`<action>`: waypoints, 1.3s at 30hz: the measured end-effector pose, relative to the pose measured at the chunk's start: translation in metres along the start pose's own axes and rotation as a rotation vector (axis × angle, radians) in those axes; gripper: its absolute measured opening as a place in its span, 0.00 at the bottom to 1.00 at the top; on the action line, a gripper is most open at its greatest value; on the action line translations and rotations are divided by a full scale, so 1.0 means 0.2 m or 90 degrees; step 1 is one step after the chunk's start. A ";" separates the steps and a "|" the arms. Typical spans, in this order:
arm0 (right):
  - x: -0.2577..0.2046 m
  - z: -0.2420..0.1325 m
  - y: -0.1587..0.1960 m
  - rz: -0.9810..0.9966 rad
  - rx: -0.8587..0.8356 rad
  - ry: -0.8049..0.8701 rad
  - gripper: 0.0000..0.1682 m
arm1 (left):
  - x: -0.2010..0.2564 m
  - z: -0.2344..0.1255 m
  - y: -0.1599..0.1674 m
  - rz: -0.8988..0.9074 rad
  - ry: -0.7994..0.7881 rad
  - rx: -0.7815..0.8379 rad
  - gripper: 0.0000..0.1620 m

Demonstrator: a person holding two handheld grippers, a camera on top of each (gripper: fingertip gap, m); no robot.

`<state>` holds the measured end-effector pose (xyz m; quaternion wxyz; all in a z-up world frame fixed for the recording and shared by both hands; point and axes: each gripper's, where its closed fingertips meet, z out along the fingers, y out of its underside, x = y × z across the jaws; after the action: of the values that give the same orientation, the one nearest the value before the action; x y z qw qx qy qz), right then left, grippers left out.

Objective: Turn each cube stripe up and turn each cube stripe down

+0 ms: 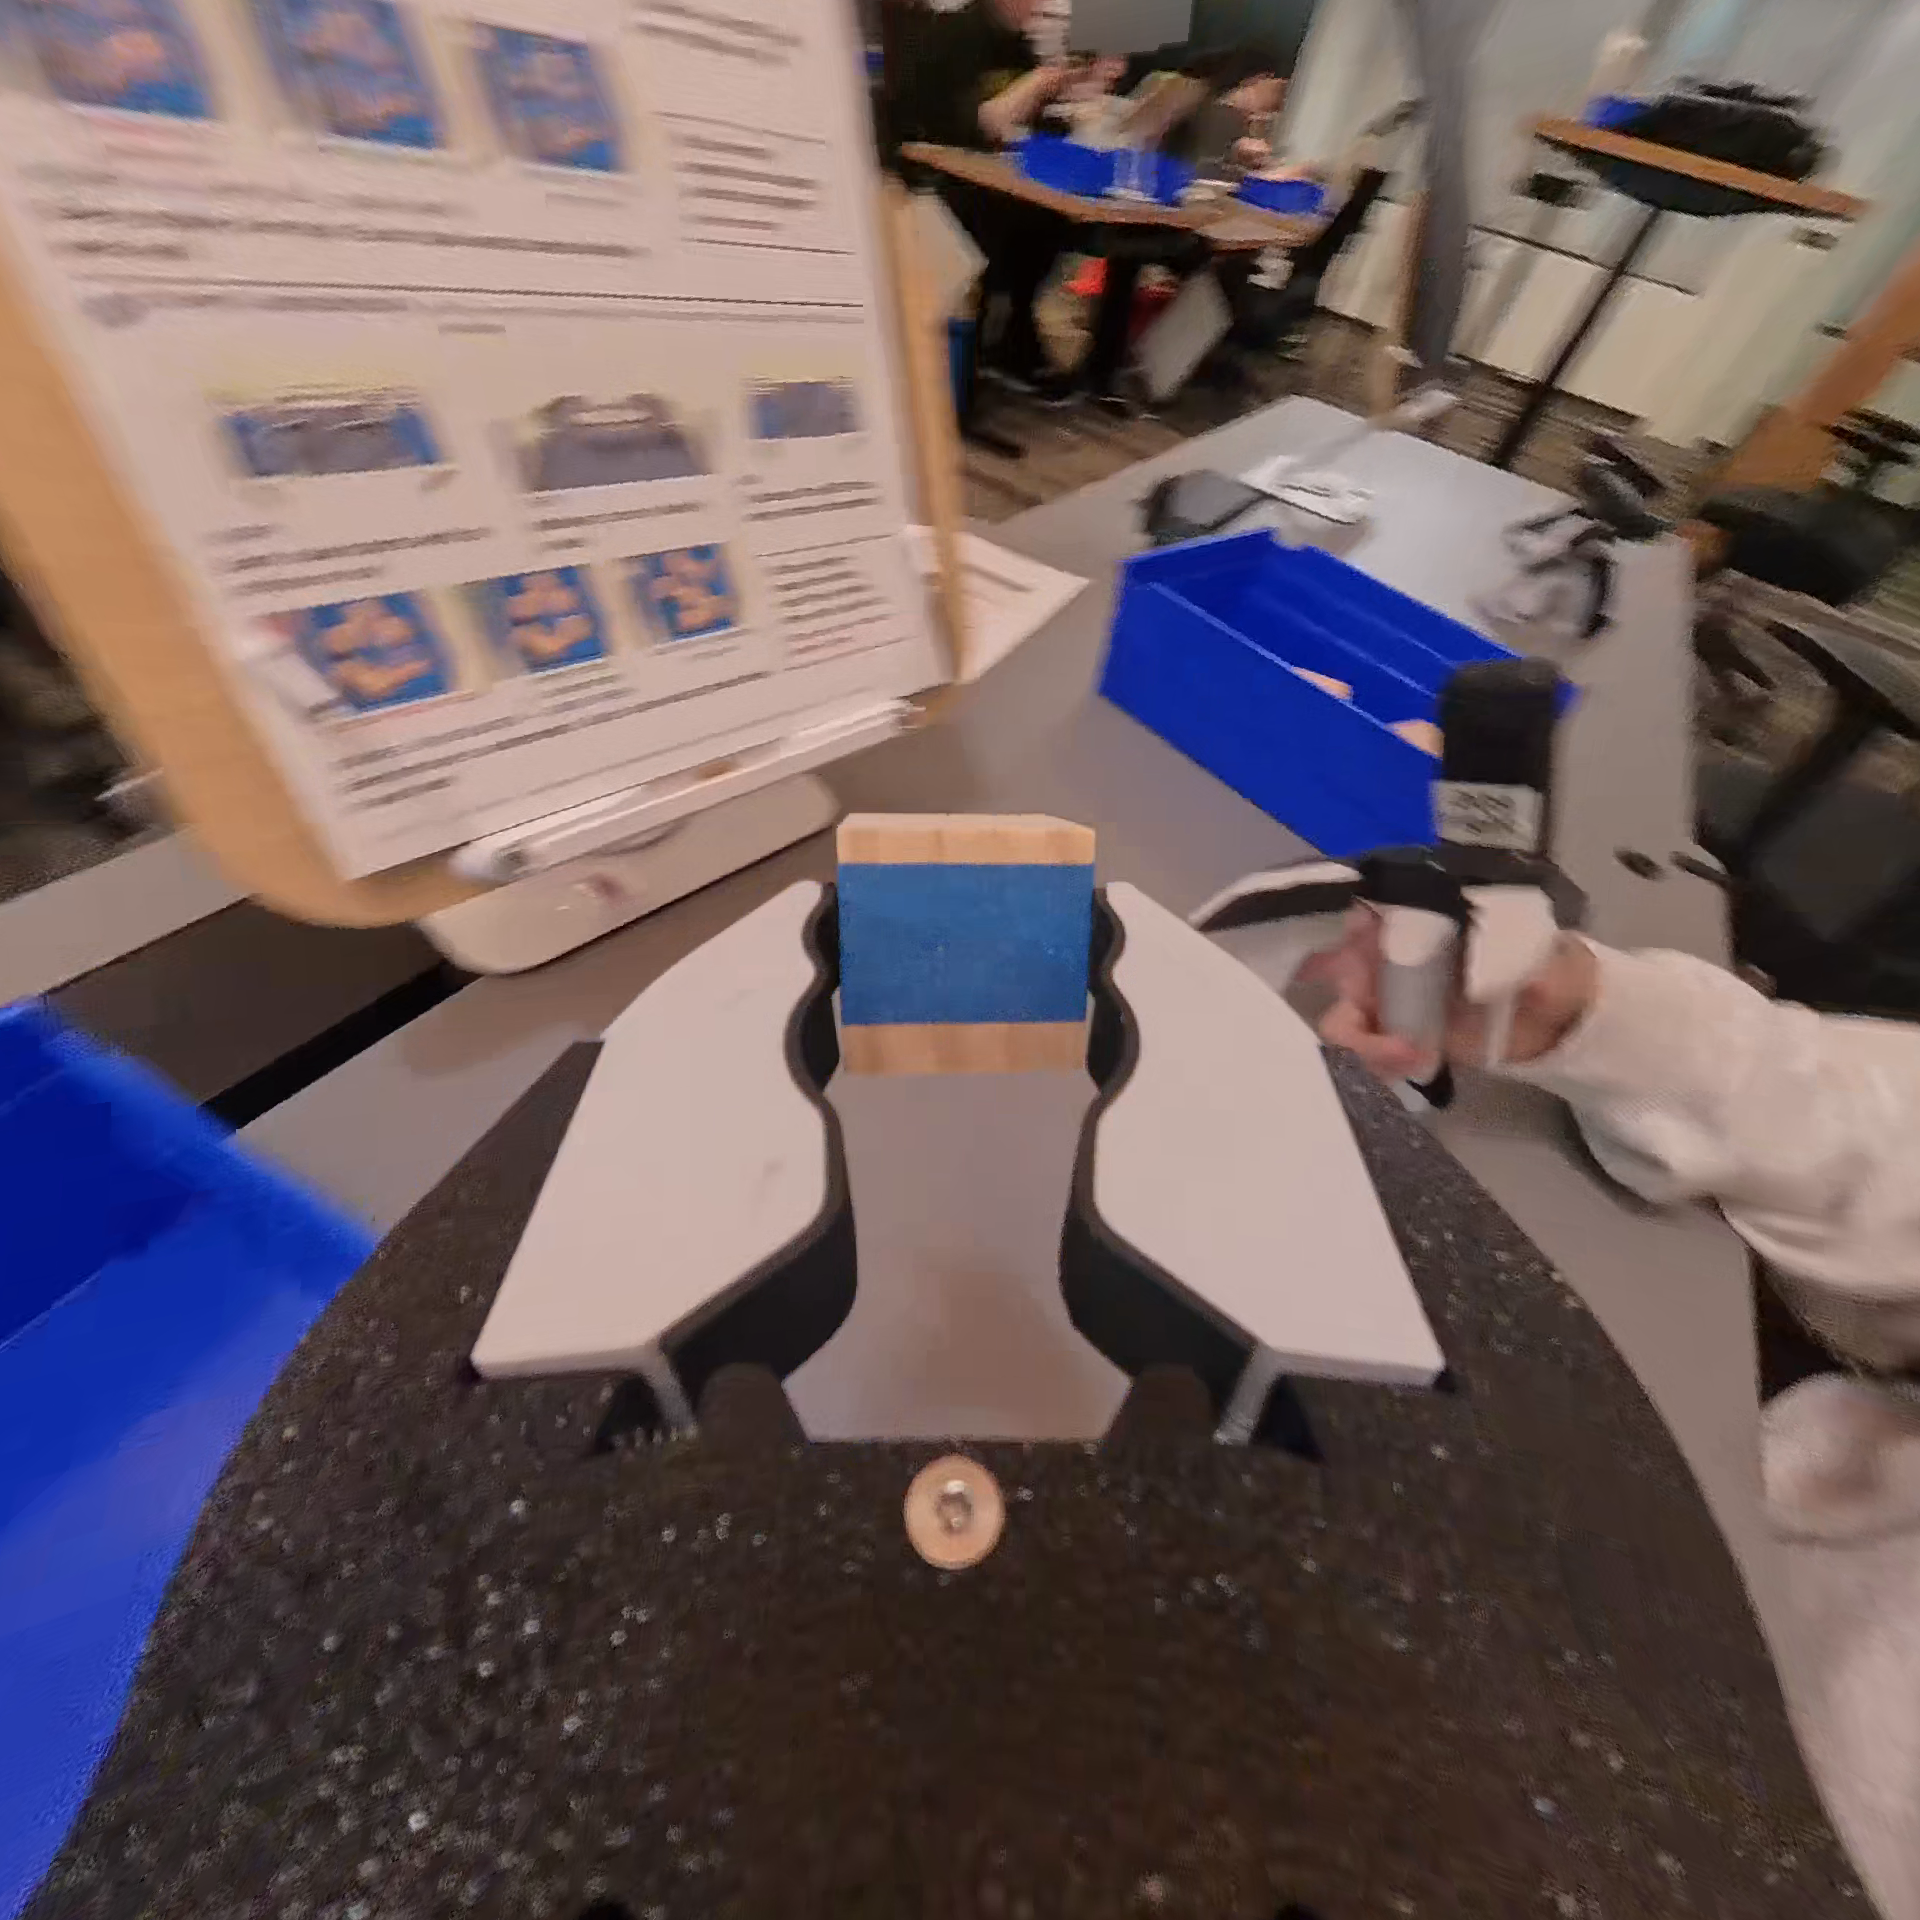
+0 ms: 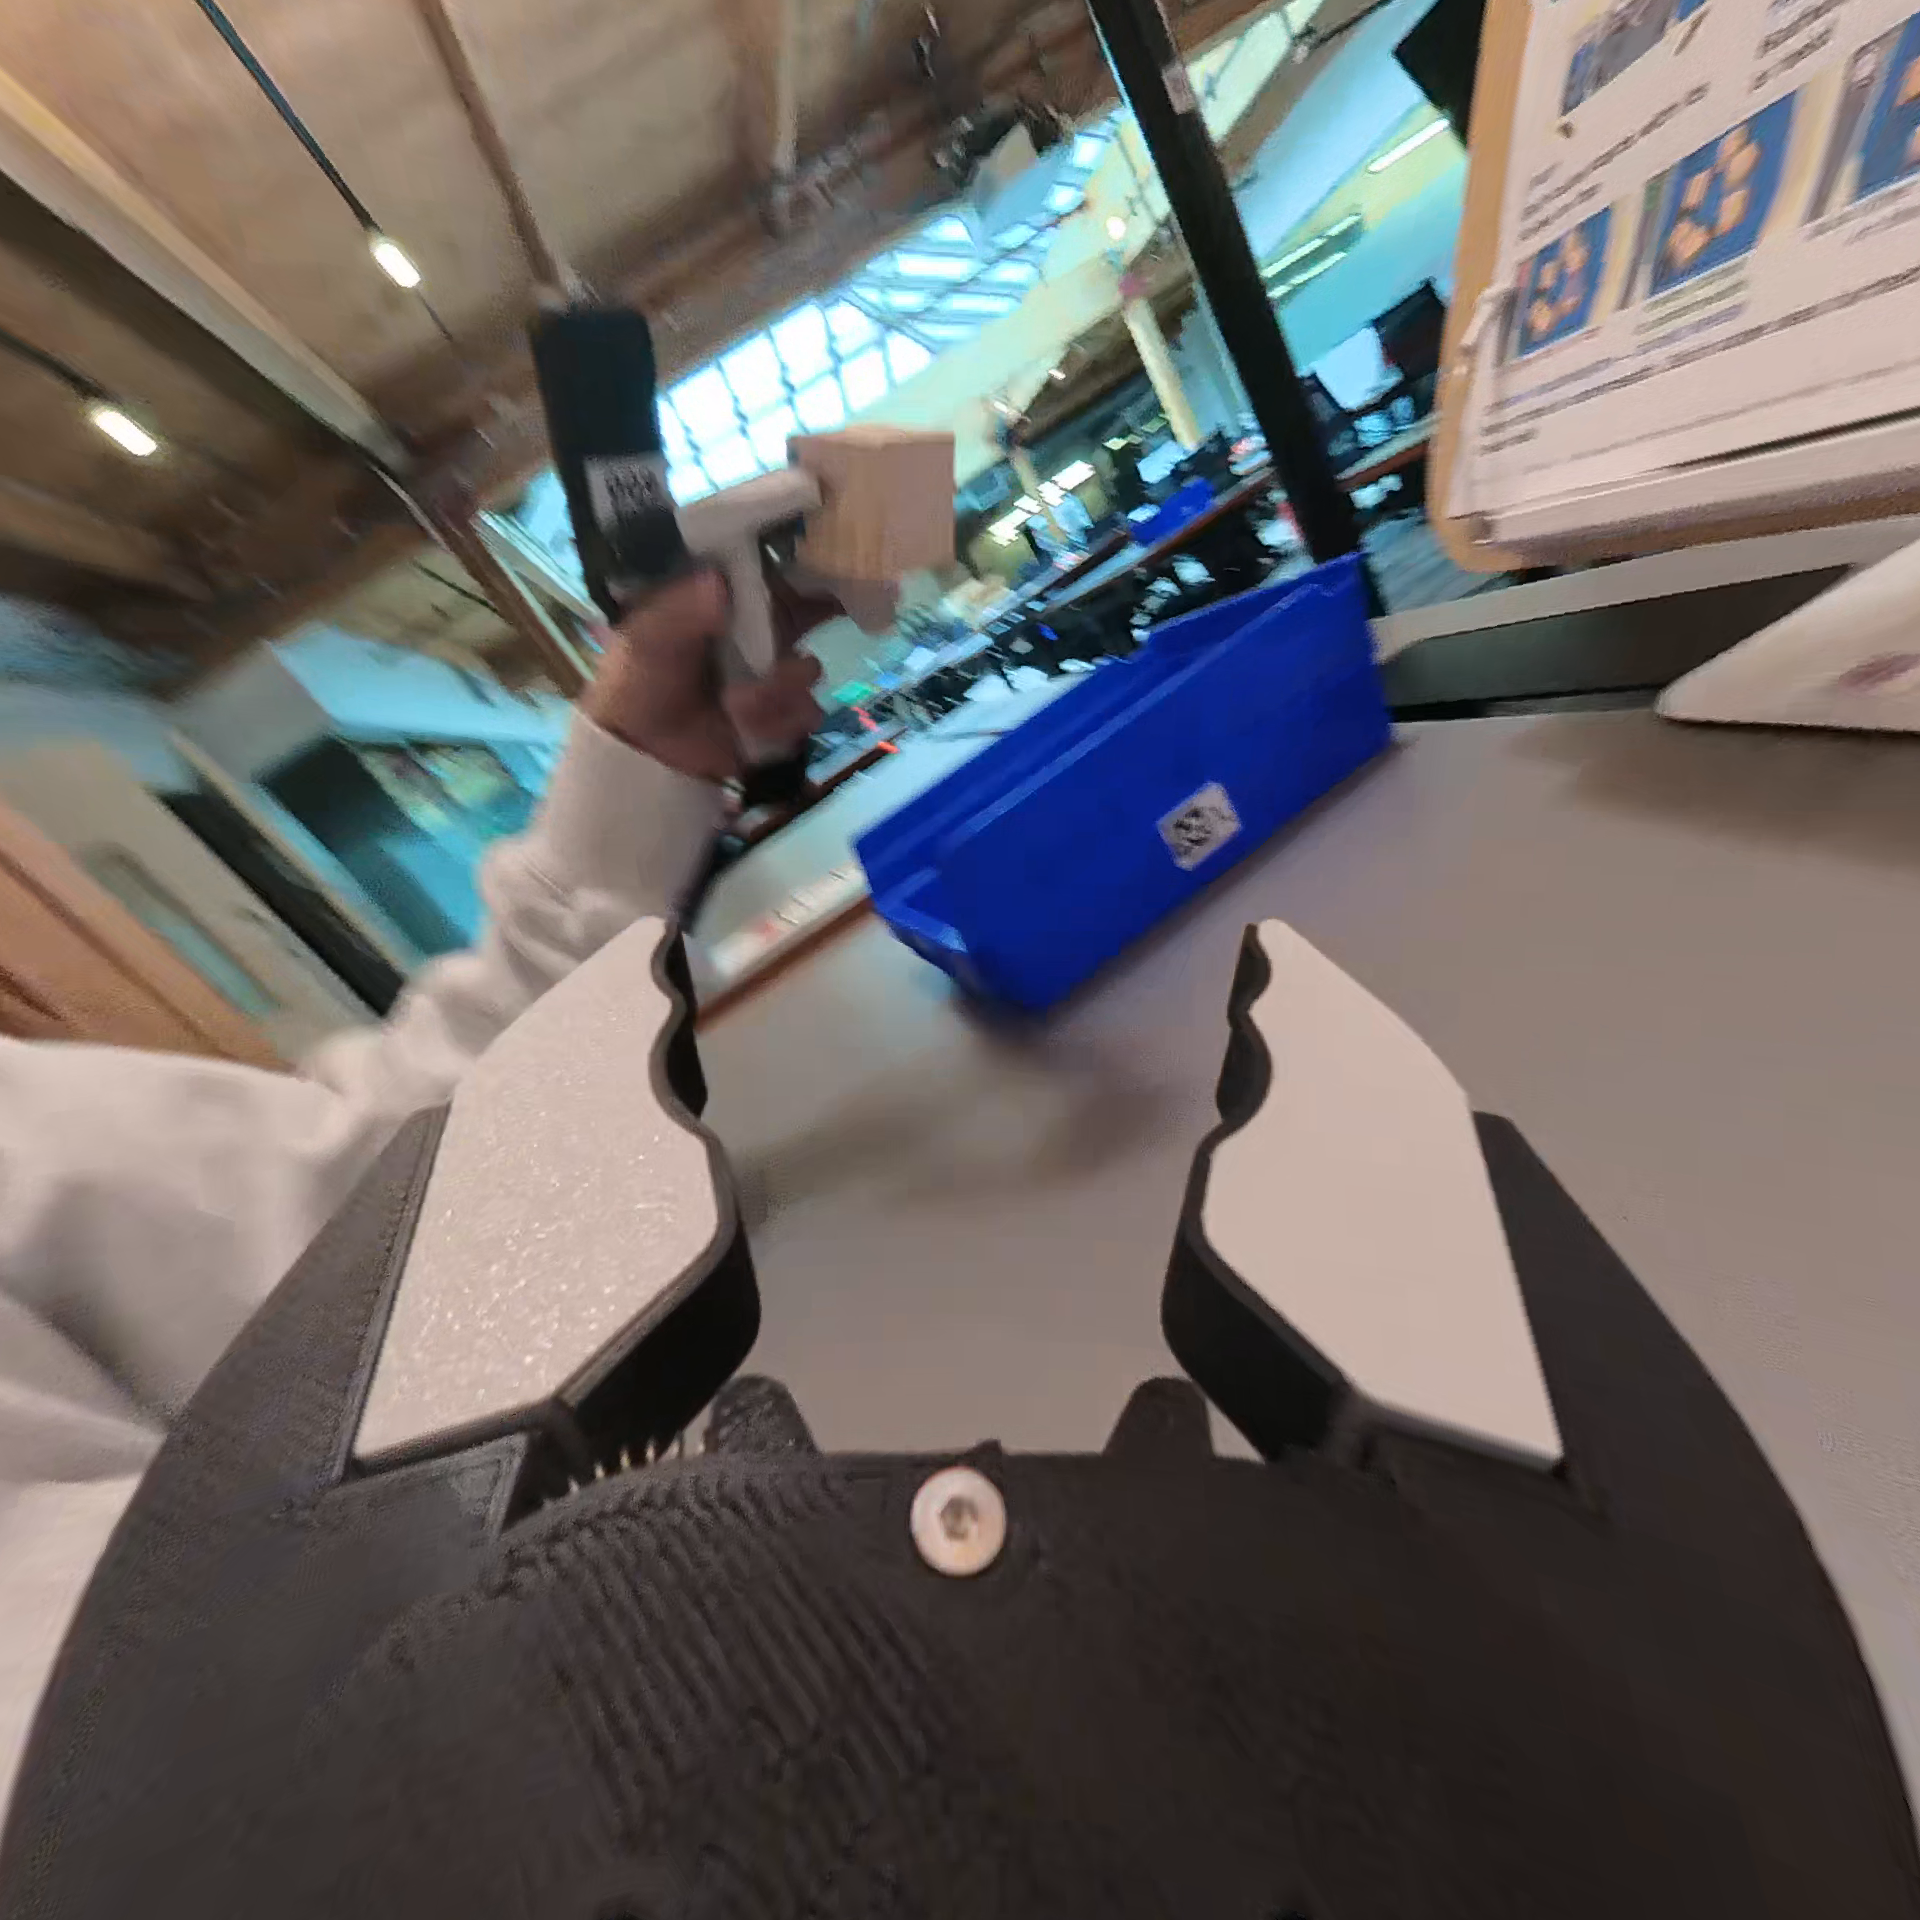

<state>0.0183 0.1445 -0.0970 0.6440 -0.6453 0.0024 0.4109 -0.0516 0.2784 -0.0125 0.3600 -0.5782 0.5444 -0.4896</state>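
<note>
Left tongs (image 1: 963, 951) nearest the lens in left wrist view, clamped on wooden cube (image 1: 964, 958), lifted clear of grey surface (image 1: 1049, 748). Cube pinched at both side faces between the tips, blue stripe facing camera as a broad horizontal band, bare wood strips above and below. Blue bin (image 1: 1294, 691) at 2 o'clock on surface, open top, pale wooden pieces partly visible inside, count unclear. Second blue bin (image 1: 125, 1247) at 8 o'clock, cut by frame edge. Instruction board (image 1: 468, 395) with printed sheets at 11 o'clock, leaning on white stand (image 1: 623, 883). Right tongs seen far off at 3 o'clock in this view, held by hand (image 1: 1455, 997) in pale sleeve; tips not visible there. Right wrist view: right tongs (image 2: 961, 1013) spread wide apart, holding nothing, low over grey surface (image 2: 1558, 987). Same cube (image 2: 881, 530) at 12 o'clock, held aloft in the far left tongs, only plain wood faces showing from this side, blurred. Hand (image 2: 691, 681) gripping that tool's handle, at 11 o'clock. Blue bin (image 2: 1132, 810) at 1 o'clock on surface, small sticker on its side wall. Board corner at 2 o'clock. Background people and tables blurred.
</note>
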 end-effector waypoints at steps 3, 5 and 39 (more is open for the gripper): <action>-0.11 0.03 -0.05 0.162 0.018 -0.090 0.58 | 0.22 0.05 0.03 0.063 0.088 0.017 0.28; -0.19 0.04 -0.08 0.288 0.032 -0.171 0.56 | 0.36 0.07 0.03 0.108 0.156 0.046 0.27; -0.43 0.03 -0.15 0.333 -0.050 -0.177 0.27 | 0.78 0.23 0.32 0.341 0.141 0.031 0.45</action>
<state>-0.0254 0.1097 -0.0244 0.4851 -0.5845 0.0643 0.6472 -0.0356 0.1100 -0.0584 0.4290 -0.3479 0.7018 -0.4499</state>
